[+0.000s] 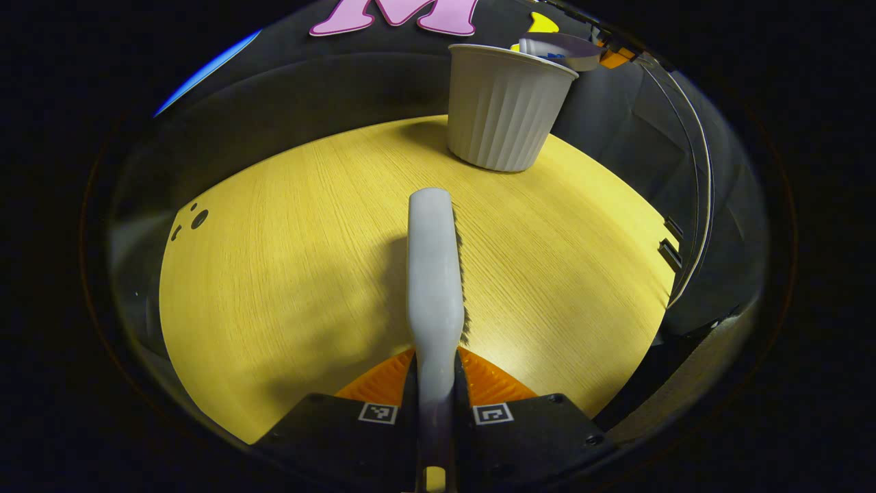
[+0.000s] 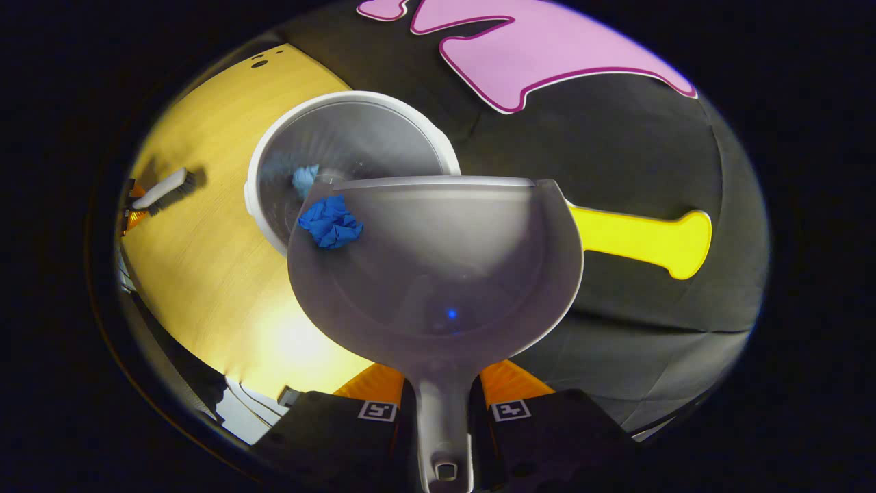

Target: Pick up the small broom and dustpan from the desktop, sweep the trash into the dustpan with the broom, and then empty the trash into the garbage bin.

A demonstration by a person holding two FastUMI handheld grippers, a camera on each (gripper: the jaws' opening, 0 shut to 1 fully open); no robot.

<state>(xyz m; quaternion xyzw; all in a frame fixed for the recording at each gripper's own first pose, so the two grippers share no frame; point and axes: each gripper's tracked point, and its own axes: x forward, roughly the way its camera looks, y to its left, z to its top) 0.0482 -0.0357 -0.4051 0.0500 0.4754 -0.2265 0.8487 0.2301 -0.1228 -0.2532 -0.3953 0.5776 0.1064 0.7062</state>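
- Now my left gripper (image 1: 436,383) squeezes the broom (image 1: 435,274) handle; the broom points straight ahead, out over the yellow table (image 1: 287,274).
- My right gripper (image 2: 443,404) pinches the dustpan (image 2: 438,274) handle; the pan tips toward the white bin (image 2: 349,137).
- One blue paper ball (image 2: 330,222) sits at the pan's lip, and another scrap (image 2: 304,179) lies inside the bin.
- Black cloth (image 2: 616,137) hangs behind.

left gripper (image 1: 435,383): black blocky body, a square black-and-white fiducial tag on each side of the centre gap, round screw holes near the outer edges. right gripper (image 2: 443,404): same black housing, same paired tags, ribbed finger faces.
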